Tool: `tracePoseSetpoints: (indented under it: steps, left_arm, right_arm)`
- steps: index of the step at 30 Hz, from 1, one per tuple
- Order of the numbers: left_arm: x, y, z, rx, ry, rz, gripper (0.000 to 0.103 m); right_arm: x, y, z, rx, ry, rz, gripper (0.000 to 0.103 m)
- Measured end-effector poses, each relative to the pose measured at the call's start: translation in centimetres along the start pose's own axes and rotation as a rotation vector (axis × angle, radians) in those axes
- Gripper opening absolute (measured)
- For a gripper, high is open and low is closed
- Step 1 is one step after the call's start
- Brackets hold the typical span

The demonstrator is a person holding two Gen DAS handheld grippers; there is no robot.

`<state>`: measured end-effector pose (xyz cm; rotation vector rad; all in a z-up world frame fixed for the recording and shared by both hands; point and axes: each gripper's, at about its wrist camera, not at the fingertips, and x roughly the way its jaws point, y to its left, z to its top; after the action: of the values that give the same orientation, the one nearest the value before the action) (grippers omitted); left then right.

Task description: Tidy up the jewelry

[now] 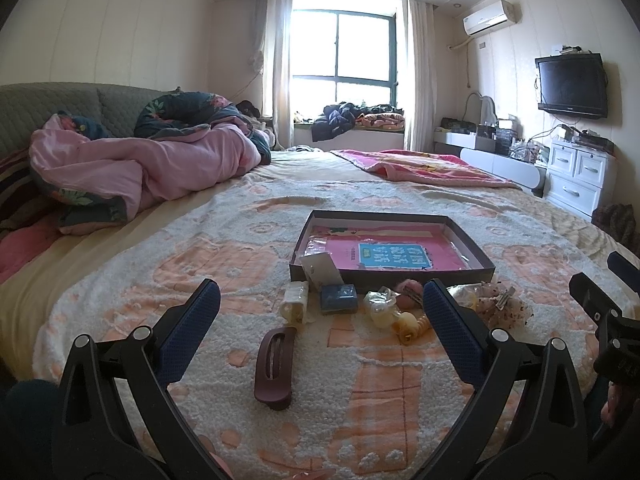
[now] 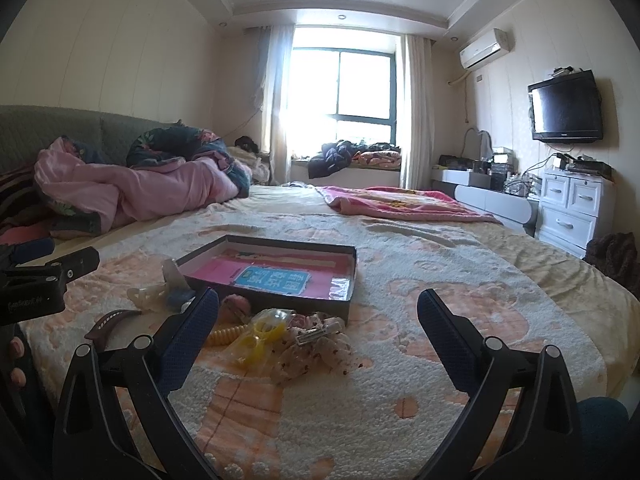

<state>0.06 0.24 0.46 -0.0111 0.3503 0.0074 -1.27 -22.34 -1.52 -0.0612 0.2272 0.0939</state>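
Bright daylight floods through the curtained window. A wide bed fills the room. A television hangs above white drawers.

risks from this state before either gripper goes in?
1. The brown hair clip lies flat on the soft, nubby blanket; the left gripper fingers may snag fabric.
2. The accessory pile is crowded and partly bagged, so the right gripper may lift several pieces.
3. The shallow box could shift if nudged.
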Motion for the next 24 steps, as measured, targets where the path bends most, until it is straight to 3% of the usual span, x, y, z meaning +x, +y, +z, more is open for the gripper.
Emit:
tracePoseSetpoints:
  steps: [15, 24]
  left_arm:
    - [1.2, 2.1, -0.3, -0.061, 0.052, 0.045, 0.093]
    - [3.7, 4.2, -1.2, -0.096, 0.176, 0.097, 0.093]
  right_arm:
    - [2.1, 2.6, -0.2, -0.095, 0.09, 0.138, 0.097]
    - [5.1, 3.8, -0.1, -0.126, 0.179, 0.184, 0.097]
